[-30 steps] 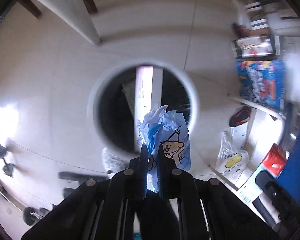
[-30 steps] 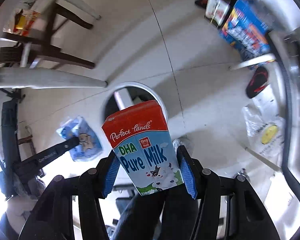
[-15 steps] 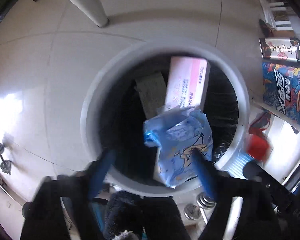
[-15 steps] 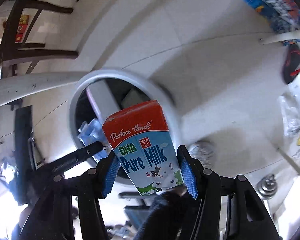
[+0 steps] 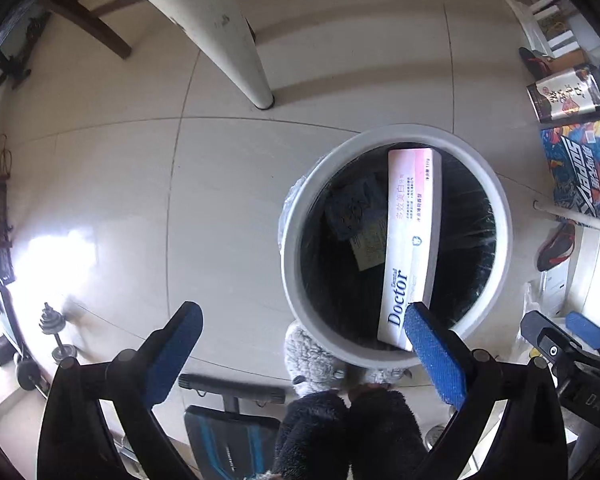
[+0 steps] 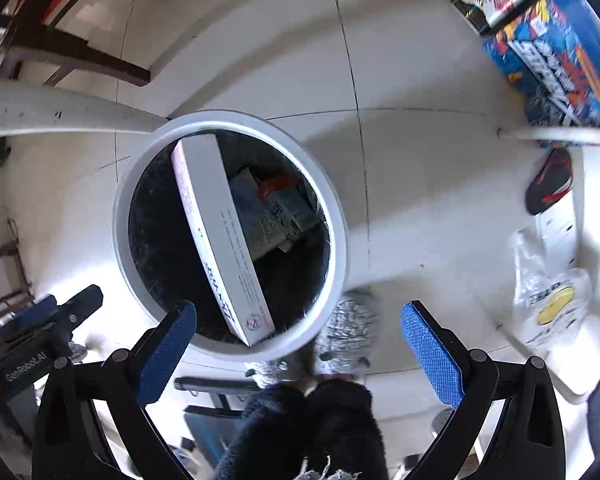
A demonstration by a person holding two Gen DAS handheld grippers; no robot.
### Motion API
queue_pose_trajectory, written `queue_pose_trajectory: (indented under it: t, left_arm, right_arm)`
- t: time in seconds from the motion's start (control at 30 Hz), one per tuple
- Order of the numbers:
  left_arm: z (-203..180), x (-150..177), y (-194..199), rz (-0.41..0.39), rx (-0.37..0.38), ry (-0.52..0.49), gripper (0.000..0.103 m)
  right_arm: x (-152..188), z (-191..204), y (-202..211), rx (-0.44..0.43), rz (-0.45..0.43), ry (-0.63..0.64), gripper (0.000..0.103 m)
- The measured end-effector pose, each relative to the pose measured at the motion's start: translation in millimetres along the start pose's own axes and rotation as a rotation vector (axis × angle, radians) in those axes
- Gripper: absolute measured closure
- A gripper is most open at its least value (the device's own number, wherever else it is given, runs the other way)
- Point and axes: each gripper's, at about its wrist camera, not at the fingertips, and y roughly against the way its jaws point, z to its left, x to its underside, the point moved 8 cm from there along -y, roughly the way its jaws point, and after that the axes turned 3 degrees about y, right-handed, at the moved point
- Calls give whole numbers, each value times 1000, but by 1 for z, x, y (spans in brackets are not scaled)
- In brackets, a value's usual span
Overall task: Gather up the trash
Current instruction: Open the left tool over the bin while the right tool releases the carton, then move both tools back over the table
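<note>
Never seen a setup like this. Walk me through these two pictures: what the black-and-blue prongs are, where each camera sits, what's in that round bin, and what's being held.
There is no robot here. A person holds a two-finger gripper in each hand, and each gripper carries a wide-angle camera that looks forward along its fingers. That is why the floor looks curved.

One picture comes from the left gripper, the other from the right gripper. The black prongs with blue pads are the fingers. Both pairs stand wide apart with nothing between them, so nothing is held.

Both cameras look down on a round white trash bin with a dark liner, standing on a pale tiled floor. Inside, a long toothpaste box printed "Doctor" leans against the wall, and a few smaller packages lie at the bottom. A white table leg stands nearby.
</note>
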Motion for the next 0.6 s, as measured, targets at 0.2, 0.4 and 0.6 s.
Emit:
queue_pose_trajectory:
  t: [0.2,0.4,0.6]
  left_arm:
    - [11,9,41,-35,-22,-23,0]
    - [12,29,92,-58,-19,-46,0]
    - [18,51,153,-71,-1,-54,0]
  right_arm:
    - [14,4,43,67,-52,19,0]
    - [36,9,100,91,-98,23,0]
    - [66,18,163,86,-112,34,0]
